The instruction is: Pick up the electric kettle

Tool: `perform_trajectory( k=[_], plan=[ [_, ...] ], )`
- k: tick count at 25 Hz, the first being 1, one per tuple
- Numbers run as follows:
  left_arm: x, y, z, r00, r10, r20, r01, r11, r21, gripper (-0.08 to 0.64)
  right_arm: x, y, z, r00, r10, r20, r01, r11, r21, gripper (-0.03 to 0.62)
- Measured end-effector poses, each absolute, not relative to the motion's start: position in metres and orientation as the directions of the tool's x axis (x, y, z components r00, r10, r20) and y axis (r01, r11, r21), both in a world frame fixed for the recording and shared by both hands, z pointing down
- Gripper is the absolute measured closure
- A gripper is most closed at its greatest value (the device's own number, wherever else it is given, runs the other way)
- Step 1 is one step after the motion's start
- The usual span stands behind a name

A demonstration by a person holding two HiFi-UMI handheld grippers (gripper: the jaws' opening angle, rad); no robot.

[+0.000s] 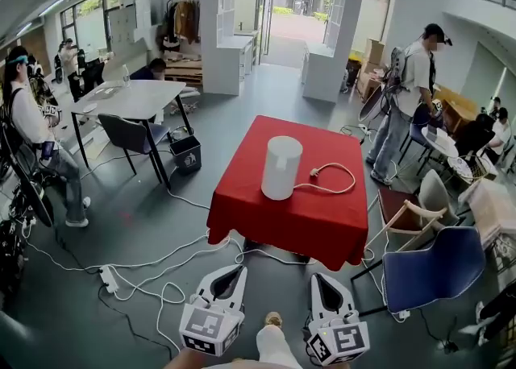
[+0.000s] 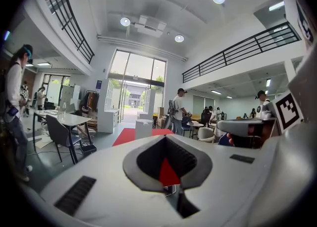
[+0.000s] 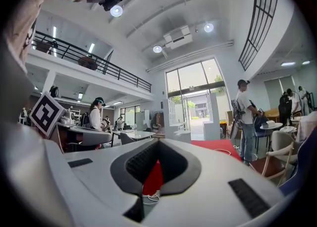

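Head view | kettle (image 1: pixel 281 167) axis vertical, facing unclear | left tool (image 1: pixel 239 269), right tool (image 1: pixel 320 278) closed empty

The table (image 1: pixel 242 208) stands ahead of both my claws, well apart from them. On it sits the electric kettle (image 1: pixel 281 167), ahead between my left claw (image 1: pixel 233 271) and right claw (image 1: pixel 322 280). Its cord (image 1: pixel 315 172) lies just right of it. A chair (image 1: pixel 435 267) stands right of the right claw, and a power strip (image 1: pixel 108 279) lies on the floor left of the left claw.
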State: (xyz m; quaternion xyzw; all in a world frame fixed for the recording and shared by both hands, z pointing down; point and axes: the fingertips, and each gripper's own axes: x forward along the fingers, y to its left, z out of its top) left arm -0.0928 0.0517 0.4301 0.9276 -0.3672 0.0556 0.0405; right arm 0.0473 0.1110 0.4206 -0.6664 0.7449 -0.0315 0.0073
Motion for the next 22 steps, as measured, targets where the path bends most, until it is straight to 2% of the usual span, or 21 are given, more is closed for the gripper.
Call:
perform_trajectory(
  k=[13, 22],
  plan=[
    [-0.052, -0.021, 0.423, 0.719, -0.681, 0.143, -0.69, -0.723, 0.028, 0.571, 0.091, 0.037, 0.42, -0.125, -0.992, 0.029, -0.989, 0.122, -0.082, 0.589],
    [-0.012, -0.081, 0.414, 0.683, -0.718, 0.135, -0.726, -0.687, 0.024, 0.571, 0.127, -0.023, 0.417, -0.239, -0.97, 0.035, -0.97, 0.236, -0.06, 0.589]
  ],
)
